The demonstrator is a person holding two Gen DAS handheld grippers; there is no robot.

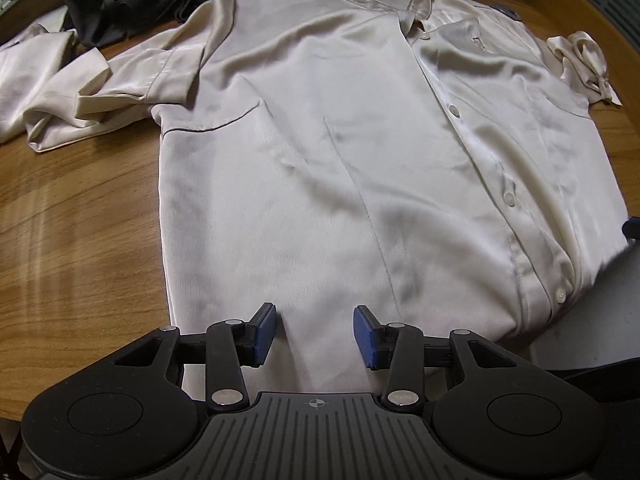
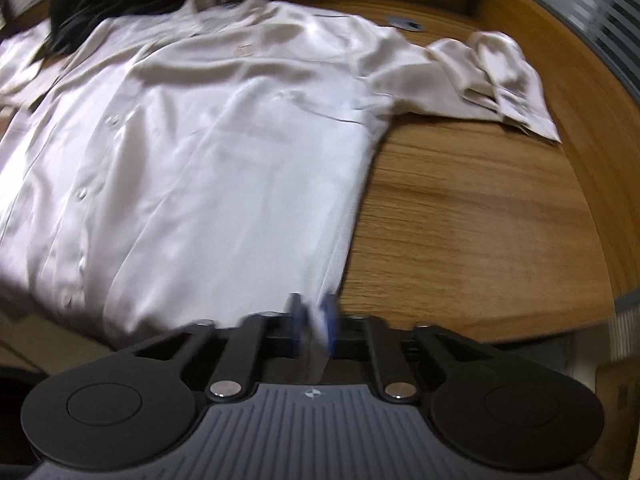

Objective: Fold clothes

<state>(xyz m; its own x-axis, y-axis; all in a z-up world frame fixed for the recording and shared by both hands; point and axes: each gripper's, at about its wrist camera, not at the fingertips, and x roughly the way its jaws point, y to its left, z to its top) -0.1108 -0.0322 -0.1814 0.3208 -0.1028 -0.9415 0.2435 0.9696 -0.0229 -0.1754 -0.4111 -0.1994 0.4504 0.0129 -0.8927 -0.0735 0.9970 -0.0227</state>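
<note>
Left fingers [image 1: 315, 335] apart, right fingers [image 2: 314, 322] pinching the shirt [image 1: 360, 168] hem, collar pointing away.

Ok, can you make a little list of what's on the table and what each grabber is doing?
shirt: cream, buttoned, spread flat, collar far
table: wood, under shirt
dark cloth: heaped beyond the shirt's collar
left gripper: open, over the hem, holding nothing
right gripper: shut on the shirt's hem corner, picture blurred
sleeves: both crumpled out to the sides, not folded yet
</note>
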